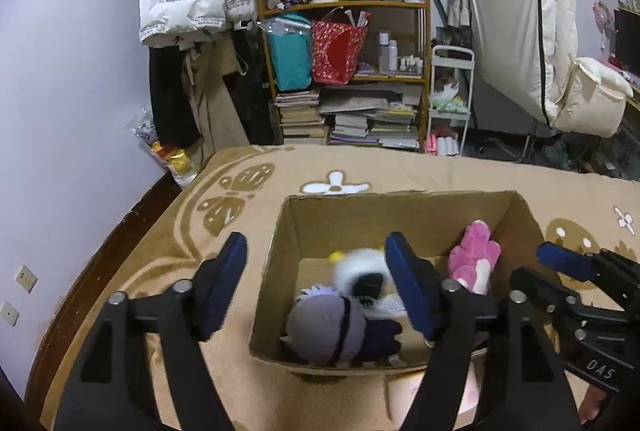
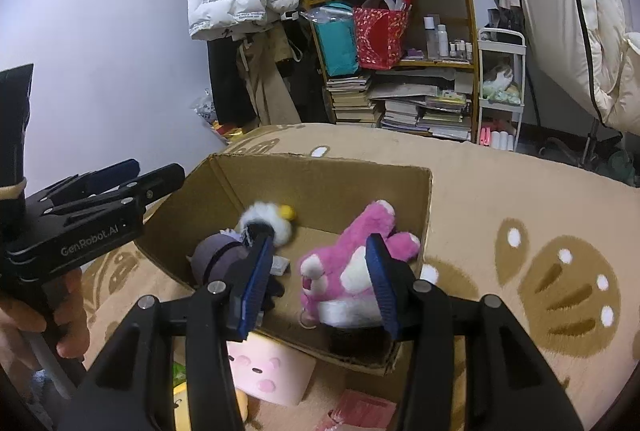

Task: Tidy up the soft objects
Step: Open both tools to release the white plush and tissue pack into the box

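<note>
1. Left wrist view: the left gripper [image 1: 318, 291] hangs over the near left part of the open brown cardboard box [image 1: 400, 203], its blue-padded fingers [image 1: 228, 283] wide apart with nothing between them.
2. Under it, inside the box, lies a grey-headed plush doll in dark clothes [image 1: 332, 331]; a blurred white fluffy plush with a yellow tip [image 1: 360, 267] sits just behind it, and a pink plush toy [image 1: 474, 255] leans in the right corner.
3. At the right edge the right gripper [image 1: 576, 267] shows from the side; whether its fingers are parted cannot be told there.
4. Right wrist view: the right gripper [image 2: 320, 271] holds its fingers apart on either side of the pink plush, not pressing it.
5. The box rests on a tan patterned blanket [image 2: 520, 191]; a pale pink square cushion [image 2: 272, 371] lies just outside its near wall.
</note>
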